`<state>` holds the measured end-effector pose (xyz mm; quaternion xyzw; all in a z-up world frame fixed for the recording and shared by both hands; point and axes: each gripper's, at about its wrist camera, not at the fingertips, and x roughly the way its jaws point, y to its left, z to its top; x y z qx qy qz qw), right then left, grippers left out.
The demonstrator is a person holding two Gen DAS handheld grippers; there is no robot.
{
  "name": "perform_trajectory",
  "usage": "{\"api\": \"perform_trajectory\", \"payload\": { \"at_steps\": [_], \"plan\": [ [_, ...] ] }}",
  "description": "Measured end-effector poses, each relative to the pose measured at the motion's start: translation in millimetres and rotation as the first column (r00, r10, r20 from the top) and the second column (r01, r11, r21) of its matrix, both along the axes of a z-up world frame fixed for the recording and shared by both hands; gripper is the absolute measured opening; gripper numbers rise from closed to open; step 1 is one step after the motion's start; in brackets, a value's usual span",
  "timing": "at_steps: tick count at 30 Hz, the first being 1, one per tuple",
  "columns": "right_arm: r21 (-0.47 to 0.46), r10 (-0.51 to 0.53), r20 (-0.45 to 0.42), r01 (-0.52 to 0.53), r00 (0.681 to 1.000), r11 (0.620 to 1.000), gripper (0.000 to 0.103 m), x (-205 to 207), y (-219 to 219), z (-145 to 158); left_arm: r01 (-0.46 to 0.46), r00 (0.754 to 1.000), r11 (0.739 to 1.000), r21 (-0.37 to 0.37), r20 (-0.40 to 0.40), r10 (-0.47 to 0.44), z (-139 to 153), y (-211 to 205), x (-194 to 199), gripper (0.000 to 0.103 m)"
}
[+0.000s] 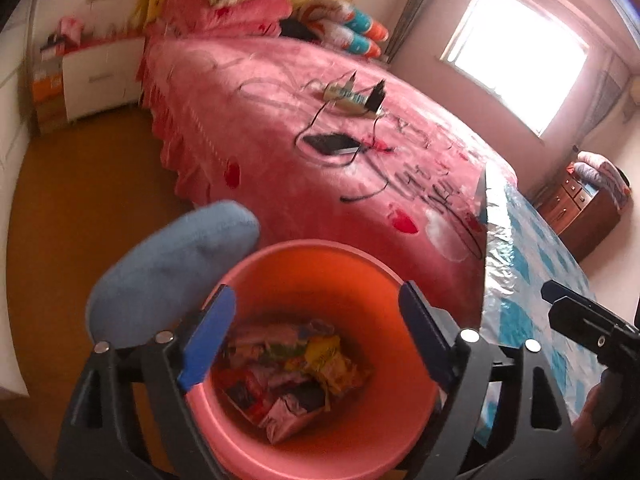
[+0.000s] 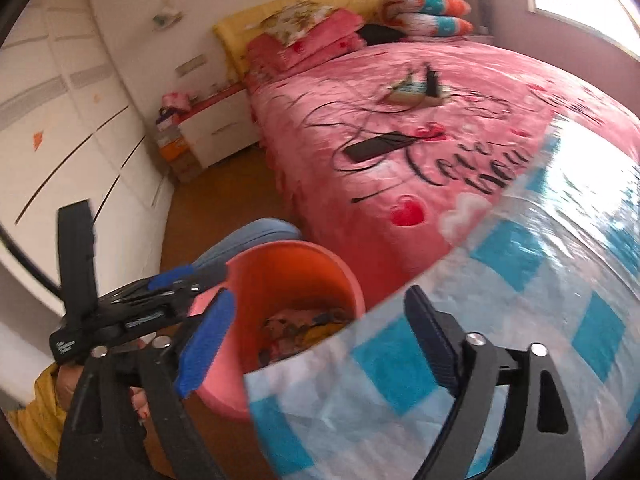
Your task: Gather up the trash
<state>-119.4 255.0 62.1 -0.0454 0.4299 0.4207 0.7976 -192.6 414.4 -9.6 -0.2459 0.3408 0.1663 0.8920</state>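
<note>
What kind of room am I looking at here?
A home bedroom, almost certainly. A large bed with a pink bedspread fills most of the view, pillows are stacked at its yellow headboard, and a white nightstand stands beside it. An orange bin holding wrappers sits at the foot.

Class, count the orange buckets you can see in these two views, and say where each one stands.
1: the orange bucket stands on the floor beside the bed and the checked table, wrappers inside.

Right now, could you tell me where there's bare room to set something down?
Free: the checked table right of the bucket, and the bed's near corner. Crowded: mid-bed, with phone, power strip and cables; the bucket holds wrappers.
</note>
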Motion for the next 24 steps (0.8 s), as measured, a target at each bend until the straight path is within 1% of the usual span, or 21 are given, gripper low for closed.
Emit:
{"api": "perform_trajectory", "payload": {
  "at_steps": [3,7,11,14,19,24],
  "plan": [
    [0.001,-0.059,0.000,0.059,0.998,0.998,0.089,6,-20,-1,0.015,0.999,0.998,0.060,0.039,-0.017,13,-11,2,0.094],
    [0.006,-0.130,0.000,0.130,0.992,0.992,0.090,12,-48,-1,0.040,0.997,0.992,0.118,0.061,-0.048,27,-27,8,0.097],
    [0.012,-0.201,0.010,0.201,0.979,0.979,0.090,18,-77,0,0.061,0.994,0.990,0.129,0.077,-0.071,37,-39,13,0.098],
    [0.020,-0.249,0.012,0.248,0.969,0.968,0.090,22,-99,2,0.080,0.990,0.986,0.145,0.104,-0.095,48,-51,16,0.098],
    [0.030,-0.300,0.014,0.300,0.954,0.954,0.091,22,-127,4,0.133,0.979,0.977,0.165,0.129,-0.155,64,-78,27,0.099],
    [0.027,-0.345,0.055,0.344,0.937,0.938,0.091,17,-152,8,0.193,0.965,0.966,0.174,0.143,-0.219,74,-110,40,0.099]
  ]
}}
